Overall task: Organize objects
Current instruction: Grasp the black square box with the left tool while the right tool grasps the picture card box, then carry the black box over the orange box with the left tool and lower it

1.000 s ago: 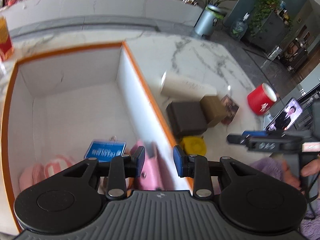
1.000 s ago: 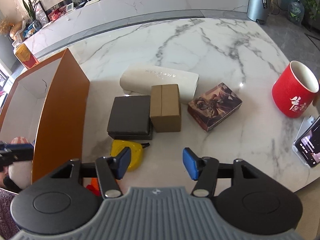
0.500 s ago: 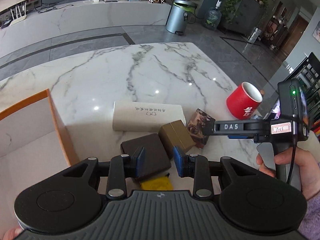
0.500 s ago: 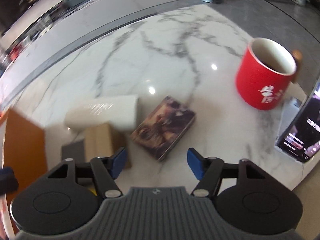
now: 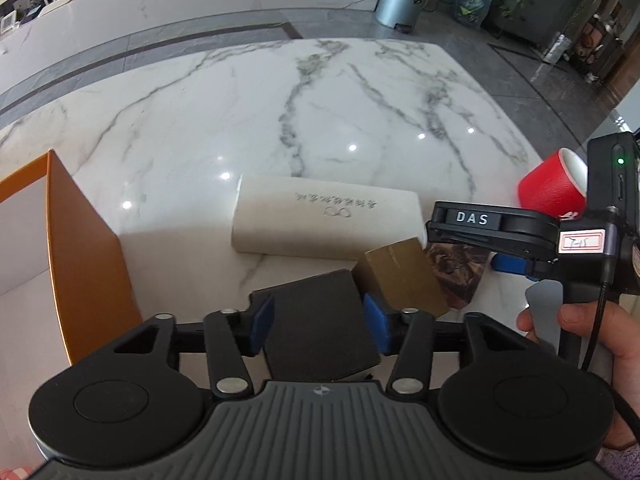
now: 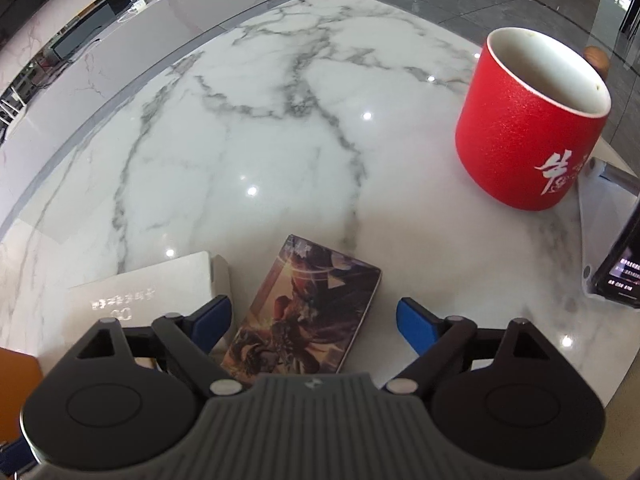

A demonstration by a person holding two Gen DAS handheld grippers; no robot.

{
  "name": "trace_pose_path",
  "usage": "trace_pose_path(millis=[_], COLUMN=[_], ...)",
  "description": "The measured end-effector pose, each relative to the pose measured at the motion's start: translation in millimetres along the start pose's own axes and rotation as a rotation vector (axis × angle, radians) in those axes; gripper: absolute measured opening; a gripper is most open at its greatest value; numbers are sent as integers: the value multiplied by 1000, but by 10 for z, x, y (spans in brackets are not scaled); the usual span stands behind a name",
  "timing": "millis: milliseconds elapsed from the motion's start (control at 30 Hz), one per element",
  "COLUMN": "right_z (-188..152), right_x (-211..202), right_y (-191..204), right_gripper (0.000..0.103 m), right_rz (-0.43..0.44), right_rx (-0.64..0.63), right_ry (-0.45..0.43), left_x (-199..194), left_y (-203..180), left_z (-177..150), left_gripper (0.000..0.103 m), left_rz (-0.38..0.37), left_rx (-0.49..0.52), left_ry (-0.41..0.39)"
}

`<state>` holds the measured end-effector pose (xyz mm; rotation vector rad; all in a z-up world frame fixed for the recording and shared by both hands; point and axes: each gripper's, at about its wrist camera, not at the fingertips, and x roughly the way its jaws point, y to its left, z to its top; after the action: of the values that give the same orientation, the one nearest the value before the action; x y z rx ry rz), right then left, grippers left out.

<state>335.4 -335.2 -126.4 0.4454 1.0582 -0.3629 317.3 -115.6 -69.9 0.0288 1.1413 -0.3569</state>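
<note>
My left gripper (image 5: 319, 322) is open, its blue pads on either side of a dark square box (image 5: 316, 324) lying on the marble table; I cannot tell whether they touch it. A tan cardboard box (image 5: 400, 276) lies just right of it, a long white box (image 5: 326, 222) behind. My right gripper (image 6: 314, 322) is open over a picture-printed card box (image 6: 308, 312), which lies between its pads, apart from both. The card box also shows in the left wrist view (image 5: 456, 276), under the right gripper (image 5: 500, 256).
An orange-walled white storage box (image 5: 84, 248) stands at the left. A red mug (image 6: 532, 120) stands at the right, with a phone on a stand (image 6: 616, 264) near the table's right edge. The white box's end (image 6: 144, 292) lies left of the card box.
My left gripper swung out of the storage box to the right, opened wider and came down around the dark box. My right gripper moved forward and right, down over the card box.
</note>
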Motion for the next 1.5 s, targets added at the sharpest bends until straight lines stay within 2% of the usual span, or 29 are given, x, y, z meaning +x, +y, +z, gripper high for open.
trace_pose_path(millis=[100,167,533,700,867,900,967,1167,1233,1333,1500], right_z=[-19,-32,-166,-238,-362,-391,-451,-486,-508,-560,-569], right_x=[15,-14,-168,-248,-309,-318,-333,-372,-373,-398,-427], right_y=[43,41,-266,-418,-403,-403,-404,-473,-448,-362,-388], right_gripper=[88,78,71,70,71,72,80,79,78,69,67], right_rz=[-26,0,60,69,83,82,70,77,69,54,72], right_rx=[-61,-100,-230,-261,-404,-425,-450,-386,-390,-433,-390], right_ry=[-30,-42,50,87,115,121,133,136,135,107,125], left_x=[65,102,286,376,478,485,489,459,389,230,-59], left_y=[43,67,65,39,9,-5,-31,-26,-15,-39,-94], left_z=[5,2,-83,-144,-181,-187,-196,-226,-254,-270,-317], left_gripper=[70,74,89,90,92,92,93,90,89,89,89], left_rz=[18,16,19,36,37,42,53,64,65,57,24], left_rx=[-38,-75,-167,-160,-142,-131,-115,-117,-124,-122,-120], left_ry=[17,26,45,57,82,83,85,86,63,32,-12])
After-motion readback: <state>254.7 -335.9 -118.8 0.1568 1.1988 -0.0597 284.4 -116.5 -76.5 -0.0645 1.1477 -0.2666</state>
